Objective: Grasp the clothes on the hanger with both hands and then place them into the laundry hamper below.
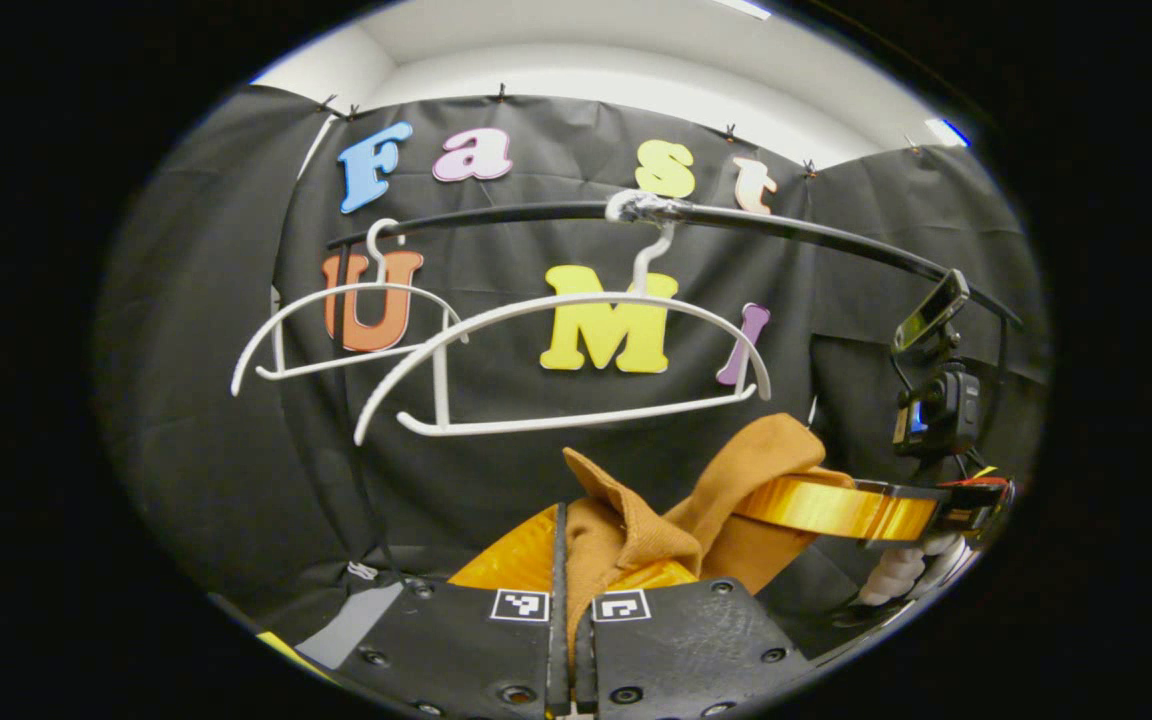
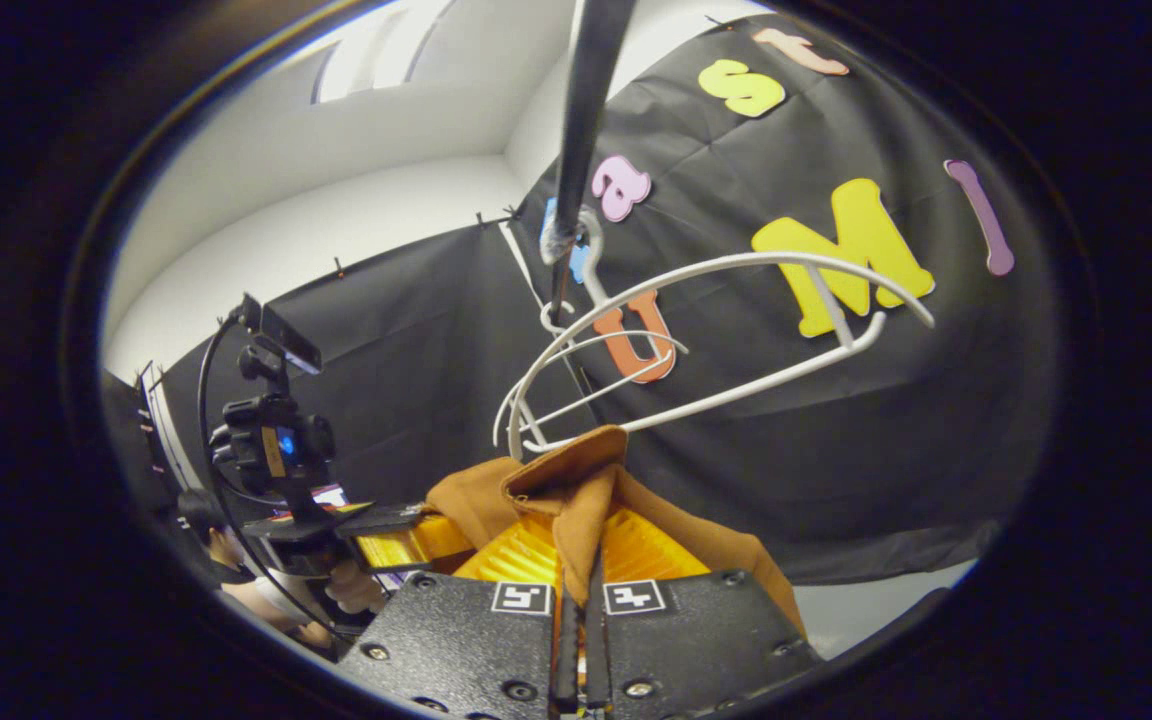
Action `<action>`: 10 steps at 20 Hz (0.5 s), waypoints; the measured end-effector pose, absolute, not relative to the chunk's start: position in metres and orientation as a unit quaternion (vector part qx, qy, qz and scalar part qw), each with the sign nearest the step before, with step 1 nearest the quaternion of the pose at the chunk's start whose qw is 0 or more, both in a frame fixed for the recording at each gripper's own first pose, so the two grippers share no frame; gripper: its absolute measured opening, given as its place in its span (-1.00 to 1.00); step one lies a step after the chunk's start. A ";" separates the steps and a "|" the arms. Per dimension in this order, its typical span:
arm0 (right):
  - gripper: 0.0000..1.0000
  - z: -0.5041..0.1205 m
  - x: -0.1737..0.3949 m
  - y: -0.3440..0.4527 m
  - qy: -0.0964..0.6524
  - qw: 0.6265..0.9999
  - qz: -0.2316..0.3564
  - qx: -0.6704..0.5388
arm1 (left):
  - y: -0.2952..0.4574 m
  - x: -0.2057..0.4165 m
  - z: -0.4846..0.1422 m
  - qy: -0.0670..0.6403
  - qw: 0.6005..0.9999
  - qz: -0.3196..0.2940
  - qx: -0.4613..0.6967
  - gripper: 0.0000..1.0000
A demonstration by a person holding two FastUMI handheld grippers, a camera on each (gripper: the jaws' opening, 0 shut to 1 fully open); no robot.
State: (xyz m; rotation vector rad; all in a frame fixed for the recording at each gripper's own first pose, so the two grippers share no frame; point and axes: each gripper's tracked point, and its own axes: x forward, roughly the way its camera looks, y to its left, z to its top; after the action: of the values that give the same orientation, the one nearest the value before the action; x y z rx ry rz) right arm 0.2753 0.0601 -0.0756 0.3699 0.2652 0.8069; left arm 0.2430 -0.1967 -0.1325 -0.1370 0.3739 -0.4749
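A brown garment (image 1: 636, 530) hangs bunched below a bare white hanger (image 1: 576, 300) on the black rail (image 1: 786, 228). In the left gripper view my left gripper (image 1: 576, 565) is shut on one fold of it, and the right gripper (image 1: 836, 505) grips the cloth's other end at the right. In the right gripper view my right gripper (image 2: 581, 545) is shut on a fold of the brown garment (image 2: 566, 480), with the left gripper (image 2: 396, 540) holding the cloth at the left. The white hanger (image 2: 716, 270) sits just above the cloth, not touching it.
A second bare white hanger (image 1: 336, 300) hangs further left on the rail. Black cloth walls close the back and sides. A person's hand (image 2: 336, 590) holds the left gripper, whose camera mount (image 2: 271, 440) stands above it.
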 end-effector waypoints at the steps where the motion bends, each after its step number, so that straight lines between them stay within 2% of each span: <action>1: -0.87 -0.078 0.269 0.067 0.132 0.892 0.394 0.179 | -0.199 0.237 -0.134 0.186 0.951 -0.237 -0.074 -0.96; 2: -0.88 -0.085 0.259 0.072 0.136 0.891 0.396 0.178 | -0.199 0.230 -0.137 0.187 0.950 -0.240 -0.077 -0.87; 4: -0.87 -0.103 0.251 0.073 0.148 0.894 0.387 0.171 | -0.200 0.222 -0.153 0.198 0.946 -0.243 -0.081 -0.87; 5: -0.87 -0.115 0.249 0.072 0.159 0.894 0.381 0.172 | -0.202 0.219 -0.163 0.207 0.943 -0.244 -0.086 -0.96; 6: -0.87 -0.129 0.251 0.071 0.173 0.894 0.373 0.175 | -0.204 0.219 -0.177 0.217 0.940 -0.247 -0.091 -0.87; 10: -0.87 -0.200 0.248 0.062 0.240 0.895 0.334 0.172 | -0.214 0.198 -0.248 0.262 0.928 -0.254 -0.080 -0.87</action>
State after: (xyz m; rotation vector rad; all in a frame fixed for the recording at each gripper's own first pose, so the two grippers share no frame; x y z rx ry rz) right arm 0.2480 0.0621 -0.2001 0.3569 0.4966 0.6918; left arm 0.1975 -0.2139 -0.2480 -0.1635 0.5374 -0.5197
